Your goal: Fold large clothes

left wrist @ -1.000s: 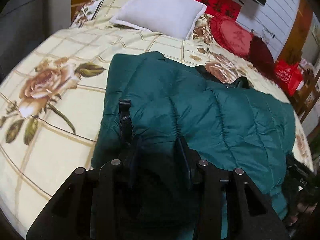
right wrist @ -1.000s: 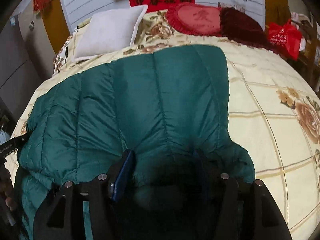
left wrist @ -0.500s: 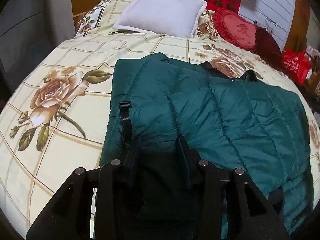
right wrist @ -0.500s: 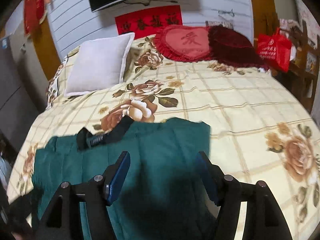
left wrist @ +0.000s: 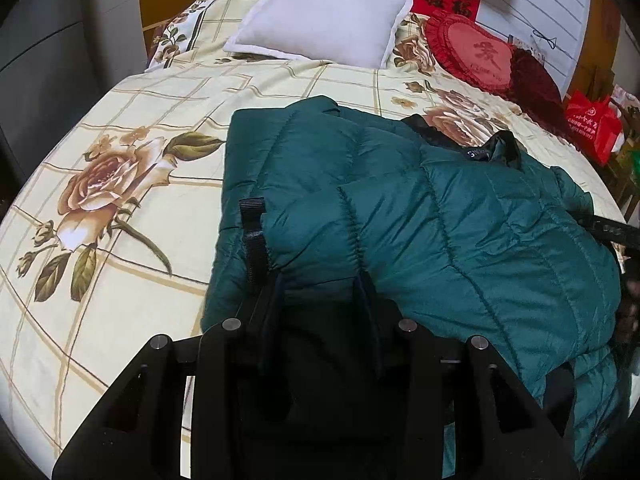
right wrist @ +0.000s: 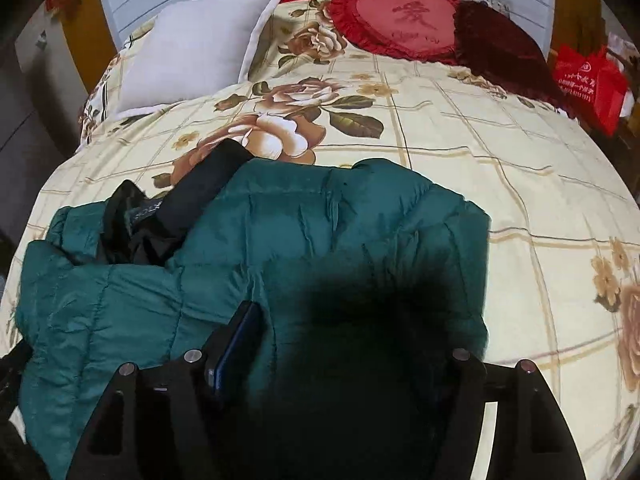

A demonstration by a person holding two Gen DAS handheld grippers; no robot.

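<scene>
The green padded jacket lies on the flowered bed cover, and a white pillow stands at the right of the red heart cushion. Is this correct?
Not quite. The white pillow stands at the left of the red heart cushion, as the right wrist view shows. The green padded jacket does lie on the flowered bed cover.

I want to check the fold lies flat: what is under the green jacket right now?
The green jacket lies on the floral bedspread, which shows all around it. Its black collar sticks out at the top edge. Anything between jacket and bedspread is covered, so I cannot tell.
</scene>
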